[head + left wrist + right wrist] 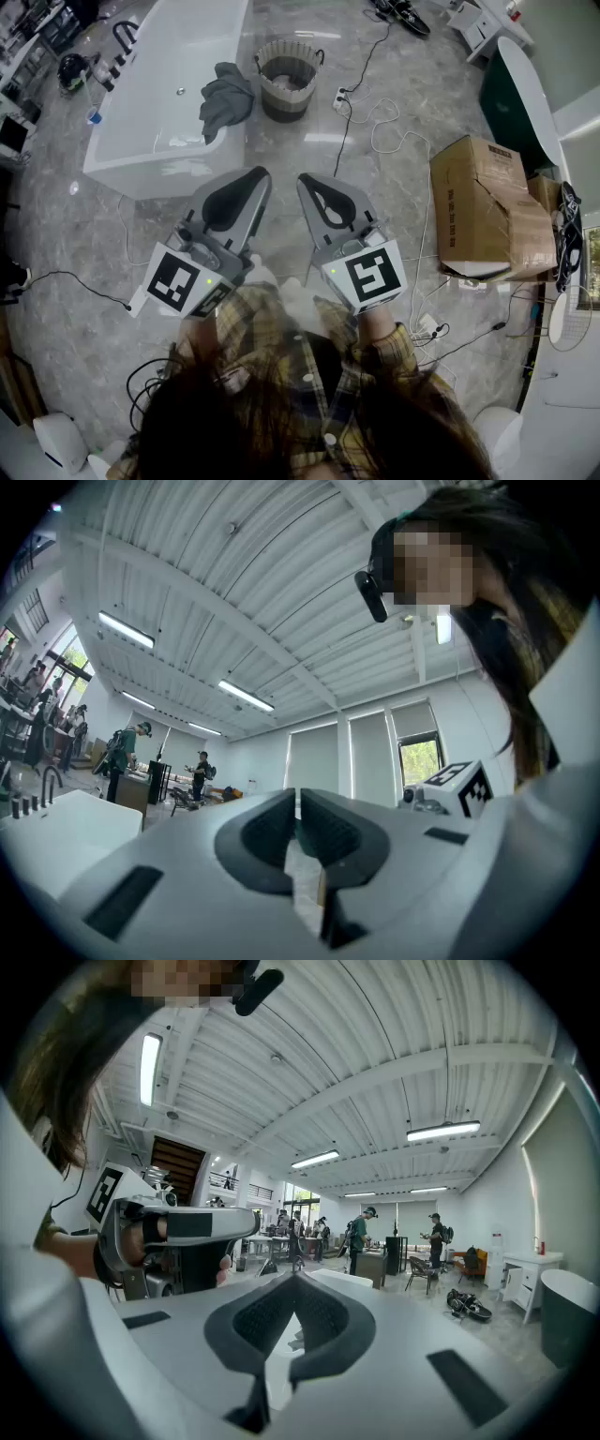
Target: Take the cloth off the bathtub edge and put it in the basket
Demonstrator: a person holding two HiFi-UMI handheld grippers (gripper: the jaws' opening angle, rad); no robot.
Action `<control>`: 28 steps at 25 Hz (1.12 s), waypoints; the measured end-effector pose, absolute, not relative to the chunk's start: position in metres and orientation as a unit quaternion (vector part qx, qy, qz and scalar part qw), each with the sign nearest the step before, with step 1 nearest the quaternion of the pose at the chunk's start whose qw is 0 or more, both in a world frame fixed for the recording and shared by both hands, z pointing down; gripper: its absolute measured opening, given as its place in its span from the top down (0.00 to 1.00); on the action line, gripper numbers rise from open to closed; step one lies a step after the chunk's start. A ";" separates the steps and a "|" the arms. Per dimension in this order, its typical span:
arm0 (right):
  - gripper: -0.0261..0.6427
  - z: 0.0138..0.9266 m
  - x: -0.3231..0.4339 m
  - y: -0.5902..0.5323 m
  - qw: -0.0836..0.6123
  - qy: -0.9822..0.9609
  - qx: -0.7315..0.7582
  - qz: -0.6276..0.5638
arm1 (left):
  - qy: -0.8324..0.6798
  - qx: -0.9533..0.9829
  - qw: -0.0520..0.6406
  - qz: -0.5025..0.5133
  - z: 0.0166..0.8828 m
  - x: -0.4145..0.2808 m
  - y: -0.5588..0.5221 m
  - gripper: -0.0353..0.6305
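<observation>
Grey cloth (pixel 225 101) lies draped over the rim of the white bathtub (pixel 159 94), well ahead of the left hand-held gripper (pixel 260 173) and a little to its left, with bare marbled floor (pixel 309 150) between them. Part of the cloth appears to hang down the outside of the tub wall, though from this height that is hard to judge. The woven basket (pixel 288 80) stands on the floor just beside the cloth. It is roughly straight ahead of the gap between the two tools and about as far off as the cloth. Neither tool is near cloth or basket.

The right hand-held gripper (pixel 304 178) is held close beside the left one. Their tips angle slightly toward each other and point forward at the tub and basket, and their marker cubes sit back against the person's body. Plaid sleeves (pixel 398 349) run up behind the cubes, and the hands themselves are mostly covered. Both gripper views look out level across the room, taking in much ceiling.

Each hand-held gripper has its jaws pressed together with nothing between them. A cardboard box (pixel 483 202) sits on the floor well off to the right of the right hand-held gripper.
</observation>
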State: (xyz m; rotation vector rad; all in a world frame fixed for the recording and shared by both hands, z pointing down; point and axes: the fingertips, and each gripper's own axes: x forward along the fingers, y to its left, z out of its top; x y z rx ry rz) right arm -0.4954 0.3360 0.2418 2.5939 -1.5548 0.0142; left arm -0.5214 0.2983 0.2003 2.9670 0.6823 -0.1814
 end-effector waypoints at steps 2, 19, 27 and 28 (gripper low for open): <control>0.94 0.240 -0.496 0.339 0.059 -0.511 0.857 0.002 | 0.224 0.971 0.039 -0.068 0.199 -0.522 0.299 0.90; 0.94 0.256 -0.477 0.325 0.049 -0.523 0.851 0.018 | 0.216 0.974 0.033 -0.067 0.208 -0.506 0.284 0.90; 0.94 0.256 -0.405 0.285 0.041 -0.510 0.859 0.029 | 0.230 0.970 0.036 -0.069 0.205 -0.434 0.239 0.90; 0.94 0.255 -0.393 0.277 0.042 -0.509 0.859 0.029 | 0.229 0.971 0.033 -0.068 0.205 -0.422 0.230 0.90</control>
